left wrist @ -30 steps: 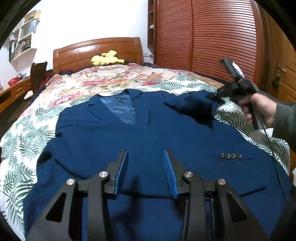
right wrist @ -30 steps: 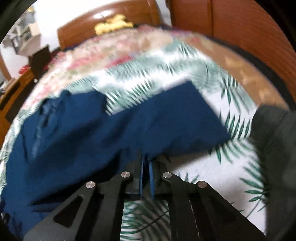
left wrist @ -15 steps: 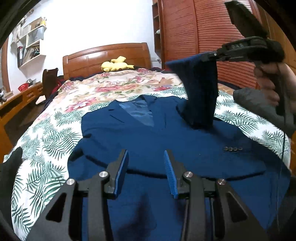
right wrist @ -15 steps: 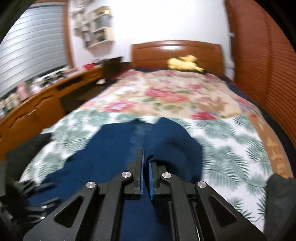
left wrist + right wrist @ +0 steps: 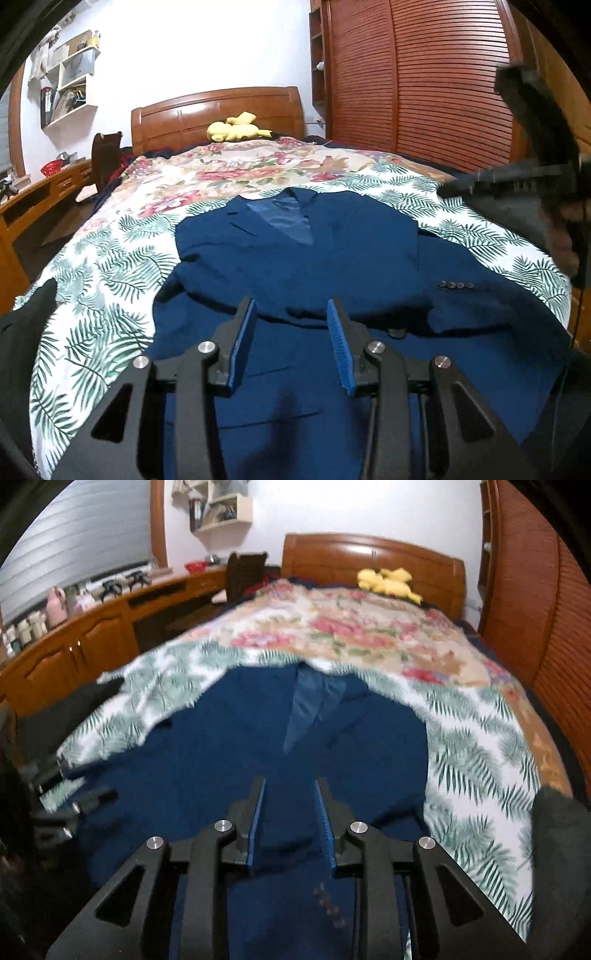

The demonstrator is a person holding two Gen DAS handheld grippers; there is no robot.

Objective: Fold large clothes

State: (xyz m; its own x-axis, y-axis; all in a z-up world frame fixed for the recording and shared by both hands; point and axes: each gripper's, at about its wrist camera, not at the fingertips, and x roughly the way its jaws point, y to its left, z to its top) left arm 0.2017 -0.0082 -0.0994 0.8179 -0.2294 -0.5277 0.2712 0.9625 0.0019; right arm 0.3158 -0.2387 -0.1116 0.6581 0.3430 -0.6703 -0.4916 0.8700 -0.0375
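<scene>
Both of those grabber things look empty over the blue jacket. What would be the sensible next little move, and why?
Probably take the other sleeve. The right gripper has just been opening, nothing between its fingers, and one sleeve lies folded across the jacket; the left gripper hangs open.

No legible text, label, brand, number or sign anywhere in either view. Spines on the wall shelf point(image 5: 68, 94) too small and blurred to read.

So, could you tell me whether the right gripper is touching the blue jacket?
Apart: the right wrist view shows the right gripper open, nothing between its pads, jacket lying below.
</scene>
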